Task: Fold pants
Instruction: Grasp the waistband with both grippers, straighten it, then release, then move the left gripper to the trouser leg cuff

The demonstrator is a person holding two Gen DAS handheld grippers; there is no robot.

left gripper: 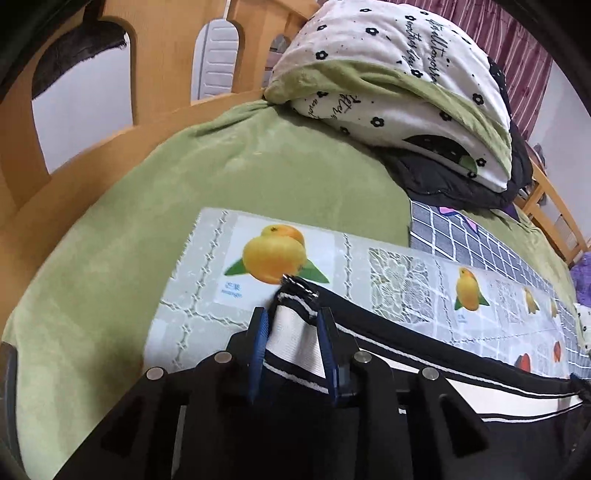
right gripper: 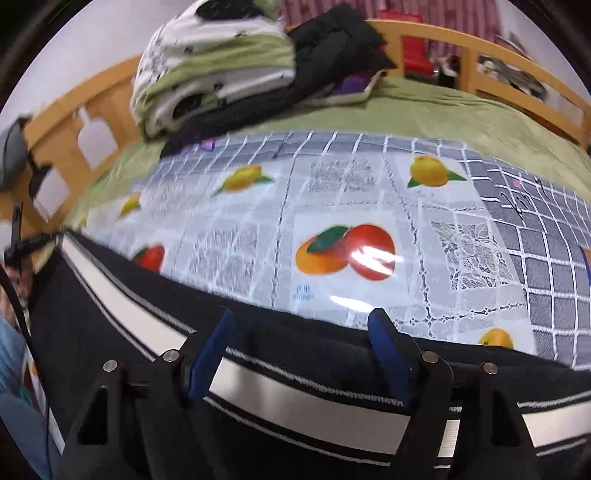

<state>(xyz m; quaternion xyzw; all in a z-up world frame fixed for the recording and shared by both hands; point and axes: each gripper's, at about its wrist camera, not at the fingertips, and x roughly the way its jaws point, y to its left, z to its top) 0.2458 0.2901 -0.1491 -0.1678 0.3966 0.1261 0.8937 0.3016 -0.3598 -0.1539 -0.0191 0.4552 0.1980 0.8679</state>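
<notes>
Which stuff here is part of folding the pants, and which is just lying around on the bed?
Job: pants, left gripper, right gripper, fruit-print mat underneath.
Lying about: folded quilt, black jacket, green bedsheet.

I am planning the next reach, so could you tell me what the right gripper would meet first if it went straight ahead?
The right gripper stands open over the pants. Straight ahead it would probably meet the fruit-print mat first, though depth is hard to judge.

A wooden bed frame (right gripper: 436,33) rims the green bedspread (left gripper: 229,173). Beyond the frame hangs what looks like a striped maroon curtain (left gripper: 517,44), beside a pale wall (left gripper: 85,103).
</notes>
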